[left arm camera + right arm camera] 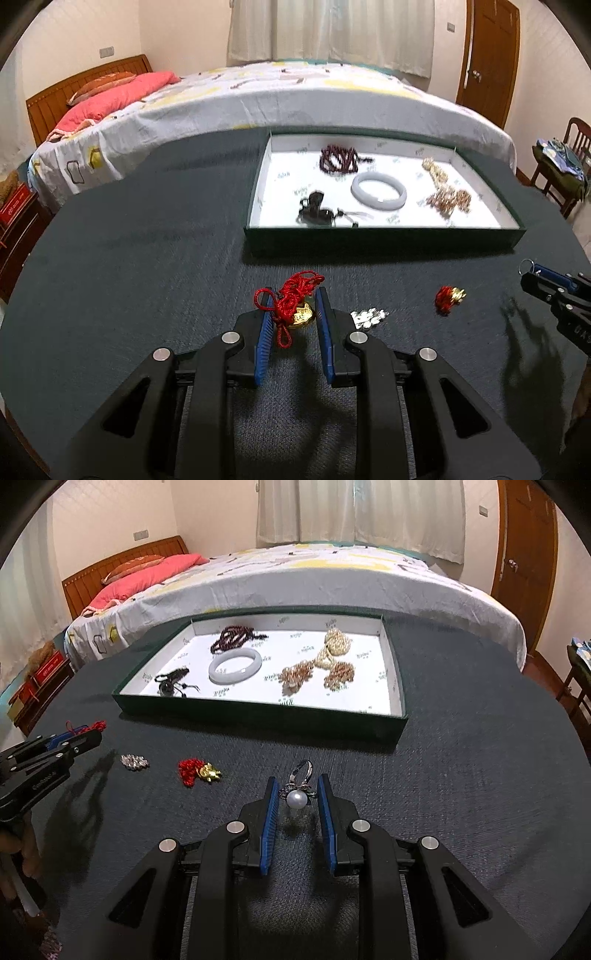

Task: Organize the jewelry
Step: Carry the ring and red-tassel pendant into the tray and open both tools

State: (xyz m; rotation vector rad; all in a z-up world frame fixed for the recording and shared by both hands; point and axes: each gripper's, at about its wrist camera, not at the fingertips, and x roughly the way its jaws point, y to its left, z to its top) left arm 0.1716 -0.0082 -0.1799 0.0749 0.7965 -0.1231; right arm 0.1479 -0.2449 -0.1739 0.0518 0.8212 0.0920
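Observation:
My left gripper (294,295) is shut on a red knotted cord with a gold pendant (299,308), held just above the dark tablecloth. My right gripper (297,781) is shut on a silver ring with a white pearl (297,797), which casts a shadow on the cloth below. Each gripper also shows in the other view: the right gripper (554,291) at the right edge, the left gripper (55,746) at the left edge. Beyond both stands a green tray (258,716) with a white floor. It holds a pale bangle (235,670), dark beads (232,637), pearl strands (325,664) and a black corded piece (171,683).
On the cloth between the grippers lie a silver brooch (135,762) and a small red cord with a gold charm (199,771). A bed (295,579) runs behind the table. A wooden chair (569,166) stands at the right. A person's hand (22,849) grips the left handle.

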